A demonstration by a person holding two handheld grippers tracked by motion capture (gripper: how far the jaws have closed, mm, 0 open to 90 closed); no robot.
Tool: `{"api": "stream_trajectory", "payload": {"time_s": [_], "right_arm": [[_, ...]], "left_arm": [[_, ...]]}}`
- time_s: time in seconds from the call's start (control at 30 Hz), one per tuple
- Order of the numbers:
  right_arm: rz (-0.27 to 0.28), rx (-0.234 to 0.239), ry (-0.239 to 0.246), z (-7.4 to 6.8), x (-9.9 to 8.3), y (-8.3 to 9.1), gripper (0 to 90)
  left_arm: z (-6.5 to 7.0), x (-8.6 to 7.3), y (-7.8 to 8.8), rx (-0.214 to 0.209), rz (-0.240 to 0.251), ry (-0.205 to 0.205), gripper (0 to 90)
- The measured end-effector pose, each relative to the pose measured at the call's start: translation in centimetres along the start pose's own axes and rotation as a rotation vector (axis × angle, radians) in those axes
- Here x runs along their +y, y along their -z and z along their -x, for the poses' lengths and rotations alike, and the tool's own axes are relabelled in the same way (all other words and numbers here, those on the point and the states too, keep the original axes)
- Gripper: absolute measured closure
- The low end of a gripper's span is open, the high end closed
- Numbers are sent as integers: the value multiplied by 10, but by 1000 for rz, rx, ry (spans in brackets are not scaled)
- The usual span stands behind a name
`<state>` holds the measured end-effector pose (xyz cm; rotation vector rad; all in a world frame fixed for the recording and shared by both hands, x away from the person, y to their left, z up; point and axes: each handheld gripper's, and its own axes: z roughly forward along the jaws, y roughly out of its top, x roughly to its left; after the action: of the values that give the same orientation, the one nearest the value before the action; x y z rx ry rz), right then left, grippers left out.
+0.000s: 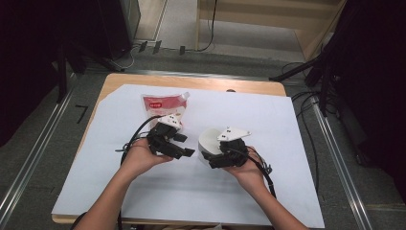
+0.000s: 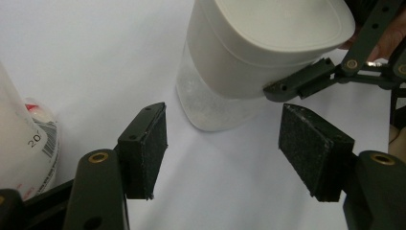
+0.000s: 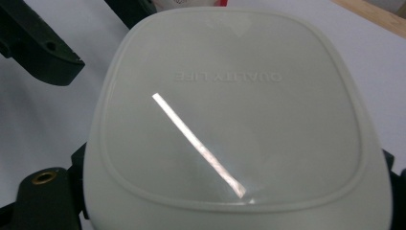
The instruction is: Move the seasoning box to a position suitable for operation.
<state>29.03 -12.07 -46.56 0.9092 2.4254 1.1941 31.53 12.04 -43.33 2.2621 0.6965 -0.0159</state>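
A: Where the high view shows mid-frame, what does the right gripper (image 1: 210, 160) hold?
B: Its jaws clamp the jar (image 1: 212, 139), just right of centre on the sheet (image 1: 268, 143); the white lid (image 3: 230, 115) faces its camera.
A: And the left gripper (image 2: 225, 148)?
B: Jaws spread, nothing between them; jar just ahead. Pouch (image 1: 163, 106) sits upper left.

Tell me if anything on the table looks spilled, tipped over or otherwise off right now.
Nothing stands out. The white-lidded container sits upright with its lid on, the right gripper around it. The refill pouch lies flat on the white sheet with no spill visible. The left gripper is open and empty.
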Motion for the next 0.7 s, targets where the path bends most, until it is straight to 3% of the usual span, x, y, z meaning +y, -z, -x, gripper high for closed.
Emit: {"api": "stream_trajectory", "payload": {"time_s": [0.23, 0.33, 0.5, 0.7], "right_arm": [[30, 9, 8, 1, -3, 0, 153], [28, 21, -18, 5, -3, 0, 153], [25, 16, -13, 3, -3, 0, 147], [9, 88, -69, 9, 0, 2, 61]], "left_arm": [[0, 0, 0, -3, 0, 2, 345], [0, 0, 0, -3, -2, 3, 345], [-1, -1, -1, -9, -1, 5, 343], [-1, -1, -1, -10, -2, 5, 341]]}}
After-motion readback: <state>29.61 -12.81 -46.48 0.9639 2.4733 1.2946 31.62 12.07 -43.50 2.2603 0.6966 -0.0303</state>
